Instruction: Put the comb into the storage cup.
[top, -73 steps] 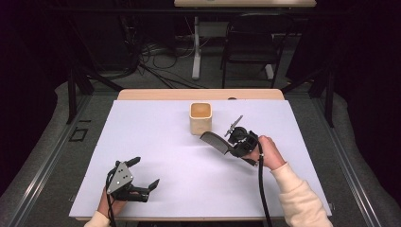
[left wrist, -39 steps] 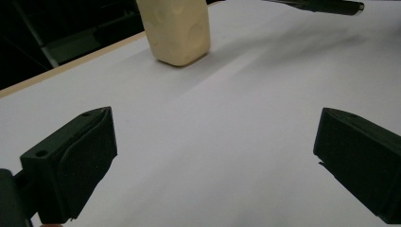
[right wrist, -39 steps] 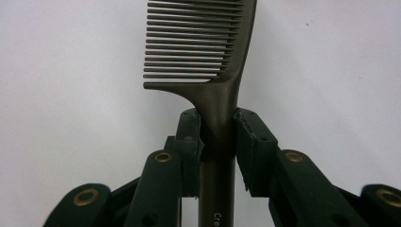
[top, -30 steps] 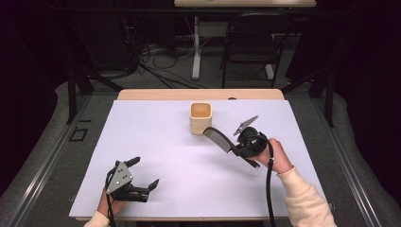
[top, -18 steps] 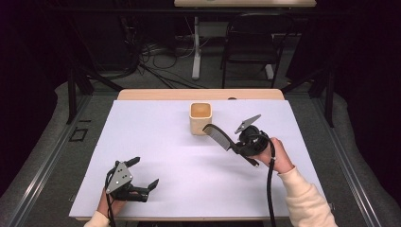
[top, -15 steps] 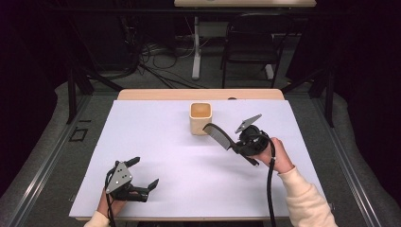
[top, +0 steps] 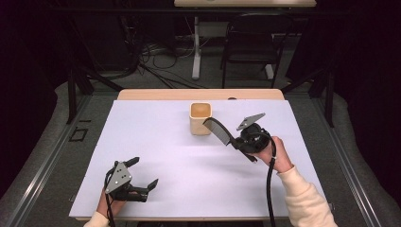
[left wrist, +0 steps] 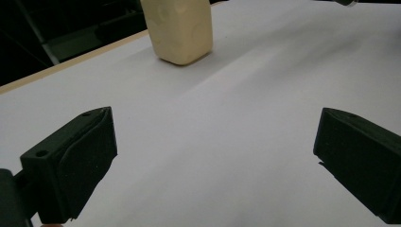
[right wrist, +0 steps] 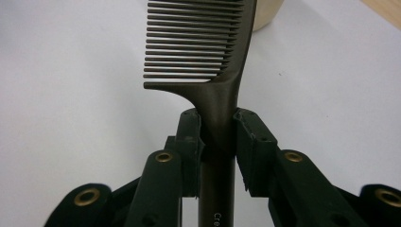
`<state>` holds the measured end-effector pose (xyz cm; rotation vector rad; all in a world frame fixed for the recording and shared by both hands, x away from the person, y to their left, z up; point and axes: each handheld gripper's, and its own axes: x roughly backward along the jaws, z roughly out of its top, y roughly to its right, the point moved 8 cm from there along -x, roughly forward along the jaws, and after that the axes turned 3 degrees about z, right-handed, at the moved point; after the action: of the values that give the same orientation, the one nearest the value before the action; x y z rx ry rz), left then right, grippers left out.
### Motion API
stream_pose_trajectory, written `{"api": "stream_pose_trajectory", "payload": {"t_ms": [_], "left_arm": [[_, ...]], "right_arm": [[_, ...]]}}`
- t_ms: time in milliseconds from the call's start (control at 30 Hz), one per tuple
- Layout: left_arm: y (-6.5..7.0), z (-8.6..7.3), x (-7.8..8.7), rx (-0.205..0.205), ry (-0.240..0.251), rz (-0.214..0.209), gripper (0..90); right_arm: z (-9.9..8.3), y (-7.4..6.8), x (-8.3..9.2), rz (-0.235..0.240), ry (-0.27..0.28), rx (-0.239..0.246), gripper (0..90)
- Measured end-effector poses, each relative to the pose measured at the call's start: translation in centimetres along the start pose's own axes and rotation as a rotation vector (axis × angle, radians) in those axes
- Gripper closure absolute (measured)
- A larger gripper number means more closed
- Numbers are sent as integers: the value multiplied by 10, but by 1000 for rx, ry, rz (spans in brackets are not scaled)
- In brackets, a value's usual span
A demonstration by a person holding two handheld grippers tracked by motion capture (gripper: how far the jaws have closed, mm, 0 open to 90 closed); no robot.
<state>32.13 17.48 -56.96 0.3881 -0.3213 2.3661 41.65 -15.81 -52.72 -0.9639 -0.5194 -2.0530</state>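
Now: comb clamped at the handle, cup standing close ahead

Right gripper is holding a dark comb above the white table sheet, jaws pinching the handle from both sides. Comb's toothed end is reaching toward the beige cup, which is sitting upright near the far middle of the sheet; tip is looking just beside the cup's near wall, though touching or apart is hard to judge from the high view.

Left gripper is resting near the front left edge, well apart from cup and comb, jaws standing wide with nothing between them.

Right gripper view is giving the grip closely: pads pressing the comb just below the teeth. Left gripper view is showing bare sheet between its pads and the cup far ahead.

Beyond the table, a chair and floor cables are standing clear of the work.
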Motion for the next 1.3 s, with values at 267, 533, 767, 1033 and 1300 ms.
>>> {"api": "stream_pose_trajectory", "payload": {"t_ms": [267, 533, 767, 1033, 1300], "left_arm": [[1, 1, 0, -3, 0, -4, 3], [1, 0, -1, -3, -1, -6, 3], [1, 0, -1, -4, -2, -8, 3], [1, 0, -1, -5, -2, -12, 3], [1, 0, -1, -4, -3, -8, 4]], "right_arm": [[5, 2, 3, -30, 52, -2, 723], [7, 6, 4, -50, 87, -18, 724], [7, 11, 4, -66, 109, -30, 724], [9, 16, 8, -92, 145, -30, 723], [12, 21, 12, -122, 193, -34, 723]]}}
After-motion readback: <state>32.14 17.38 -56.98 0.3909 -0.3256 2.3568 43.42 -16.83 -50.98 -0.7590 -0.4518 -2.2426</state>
